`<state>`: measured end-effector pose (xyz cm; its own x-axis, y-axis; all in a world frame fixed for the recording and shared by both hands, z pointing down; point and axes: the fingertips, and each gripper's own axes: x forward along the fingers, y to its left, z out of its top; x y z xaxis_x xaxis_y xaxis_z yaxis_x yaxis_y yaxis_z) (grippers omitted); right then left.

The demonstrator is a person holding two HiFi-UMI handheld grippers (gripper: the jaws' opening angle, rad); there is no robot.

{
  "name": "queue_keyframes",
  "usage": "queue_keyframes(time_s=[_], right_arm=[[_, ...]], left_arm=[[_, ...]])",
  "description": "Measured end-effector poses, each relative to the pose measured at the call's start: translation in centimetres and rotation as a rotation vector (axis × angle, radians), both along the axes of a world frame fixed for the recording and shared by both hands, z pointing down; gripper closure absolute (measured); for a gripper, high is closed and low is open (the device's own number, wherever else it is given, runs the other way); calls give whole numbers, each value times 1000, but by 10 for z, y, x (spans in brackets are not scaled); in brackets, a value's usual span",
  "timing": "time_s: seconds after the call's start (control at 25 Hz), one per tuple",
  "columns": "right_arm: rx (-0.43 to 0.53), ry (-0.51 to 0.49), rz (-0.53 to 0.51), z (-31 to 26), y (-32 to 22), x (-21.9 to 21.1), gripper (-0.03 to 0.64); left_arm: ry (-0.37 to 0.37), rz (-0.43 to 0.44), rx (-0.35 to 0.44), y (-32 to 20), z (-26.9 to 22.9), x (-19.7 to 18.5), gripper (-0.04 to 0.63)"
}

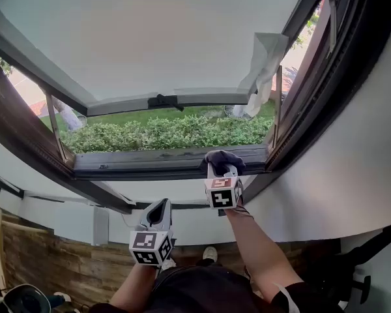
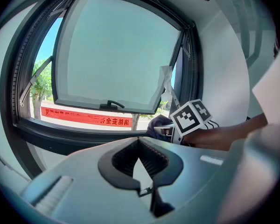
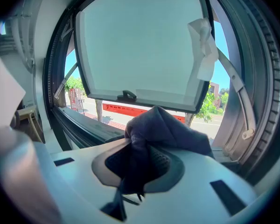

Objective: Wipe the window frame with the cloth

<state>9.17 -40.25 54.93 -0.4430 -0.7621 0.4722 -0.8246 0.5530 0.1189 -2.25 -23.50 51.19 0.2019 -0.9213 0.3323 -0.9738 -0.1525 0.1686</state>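
With the cloth [image 1: 221,160] pinched in the jaws of the right gripper [image 1: 222,169] against the lower edge of the window frame [image 1: 143,159] near its right corner, apply firm pressure and draw it evenly along that edge, holding the left gripper [image 1: 158,208], jaws pressed together and empty, clear below.

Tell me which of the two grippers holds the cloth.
The right gripper: its fingers are shut on the dark cloth at the lower rail of the window frame. The left gripper hangs back, fingers together, empty.
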Motion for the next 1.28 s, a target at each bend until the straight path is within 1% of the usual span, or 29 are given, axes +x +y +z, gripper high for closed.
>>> queue_keyframes(time_s=[0.44, 0.76, 1.28], right_arm=[[11, 4, -64, 1, 10, -44, 552], [21, 30, -109, 0, 20, -87, 552], [6, 33, -164, 1, 29, -128, 552]], left_arm=[[-8, -31, 1, 6, 2, -29, 586], [-9, -74, -4, 18, 2, -66, 586], [3, -107, -8, 28, 5, -98, 586]])
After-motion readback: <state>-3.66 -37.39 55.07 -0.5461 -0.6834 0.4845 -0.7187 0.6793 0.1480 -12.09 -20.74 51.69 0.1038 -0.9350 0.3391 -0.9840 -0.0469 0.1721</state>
